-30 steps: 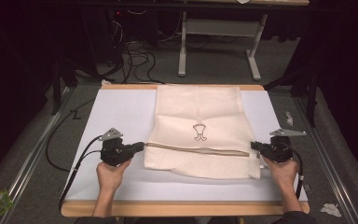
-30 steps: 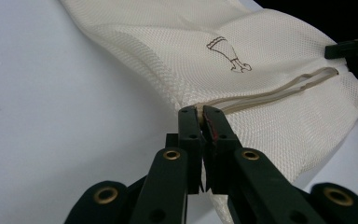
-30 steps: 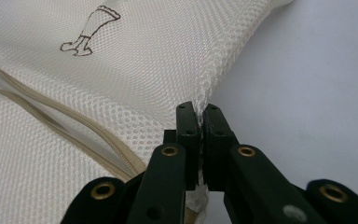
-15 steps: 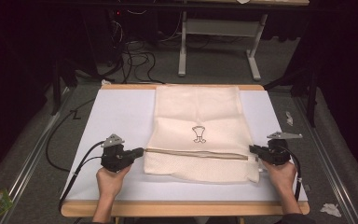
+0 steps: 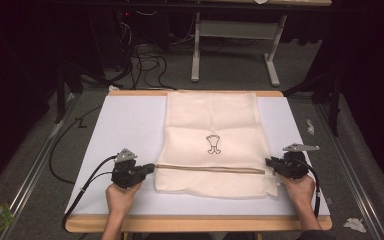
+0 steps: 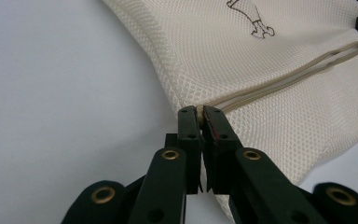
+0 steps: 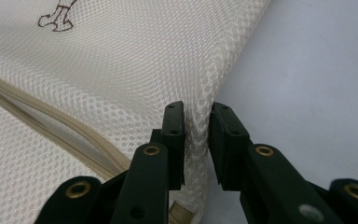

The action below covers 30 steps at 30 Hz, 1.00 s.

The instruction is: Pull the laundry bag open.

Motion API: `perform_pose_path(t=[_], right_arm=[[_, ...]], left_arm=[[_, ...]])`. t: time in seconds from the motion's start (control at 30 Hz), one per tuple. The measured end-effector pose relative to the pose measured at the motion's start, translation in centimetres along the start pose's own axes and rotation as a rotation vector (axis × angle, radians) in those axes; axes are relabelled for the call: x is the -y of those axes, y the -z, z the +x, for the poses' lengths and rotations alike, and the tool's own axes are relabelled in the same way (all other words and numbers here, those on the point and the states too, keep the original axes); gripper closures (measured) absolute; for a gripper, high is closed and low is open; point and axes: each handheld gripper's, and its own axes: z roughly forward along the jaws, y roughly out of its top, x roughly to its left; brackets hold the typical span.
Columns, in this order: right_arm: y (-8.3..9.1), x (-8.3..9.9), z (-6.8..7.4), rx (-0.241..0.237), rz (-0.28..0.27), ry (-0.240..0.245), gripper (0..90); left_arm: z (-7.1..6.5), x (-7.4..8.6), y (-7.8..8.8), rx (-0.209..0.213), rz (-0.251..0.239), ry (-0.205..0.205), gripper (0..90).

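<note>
From the high view, a cream mesh bag (image 5: 212,145) lay flat on the white-covered desk (image 5: 125,125), its near half crossed by a tan zipper (image 5: 210,169). The left gripper (image 5: 150,168) met the bag's left edge at the zipper line and the right gripper (image 5: 270,163) met its right edge. Risk looked greatest if the two hands pulled apart unevenly: the light bag would likely skid or bunch on the smooth sheet.

In the left gripper view, the fingers (image 6: 189,126) were pressed together on the zipper's end (image 6: 199,110) at the bag's corner (image 6: 186,93). The bite was narrow, only the tips, so a sharp tug could probably strip it free. The fabric was a fine honeycomb net, soft and slightly puffed, bearing a small dark line drawing (image 6: 251,16).

In the right gripper view, the fingers (image 7: 175,135) pinched a raised fold of the mesh edge (image 7: 198,126), with a gap left between them around the cloth. Open weave like this may snag or stretch there. The zipper tape (image 7: 51,126) ran just beside, smooth and ribbed.
</note>
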Motion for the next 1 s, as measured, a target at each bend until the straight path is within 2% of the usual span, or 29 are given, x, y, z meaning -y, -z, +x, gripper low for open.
perform_pose_path(t=[0.2, 0.37, 0.4, 0.47, 0.63, 0.7, 1.0], right_arm=[[0.2, 0.0, -0.1, 0.003, -0.014, -0.021, 64.0], [0.4, 0.0, 0.0, 0.009, -0.025, -0.015, 55.3], [0.5, 0.0, 0.0, 0.012, -0.039, -0.022, 52.7], [0.8, -0.1, -0.1, 0.011, -0.060, -0.021, 51.8], [1.4, -0.1, 0.0, 0.013, -0.101, -0.018, 50.1], [1.9, -0.2, 0.0, 0.032, -0.137, -0.015, 48.5], [3.5, -0.2, -0.6, 0.068, -0.208, -0.039, 48.1]], left_arm=[[0.0, 0.0, -0.1, 0.005, -0.008, -0.002, 84.8], [-0.2, 0.0, -0.3, -0.001, -0.021, -0.015, 75.6], [-0.3, 0.0, -0.3, -0.003, -0.035, -0.030, 73.5], [-0.4, -0.2, -0.3, -0.009, -0.051, -0.046, 68.9], [-0.3, -0.5, -0.1, -0.028, -0.071, -0.046, 59.5], [-0.1, -0.7, 0.2, -0.034, -0.084, -0.039, 56.8], [0.6, -1.3, 1.9, -0.068, -0.155, -0.038, 52.7]])
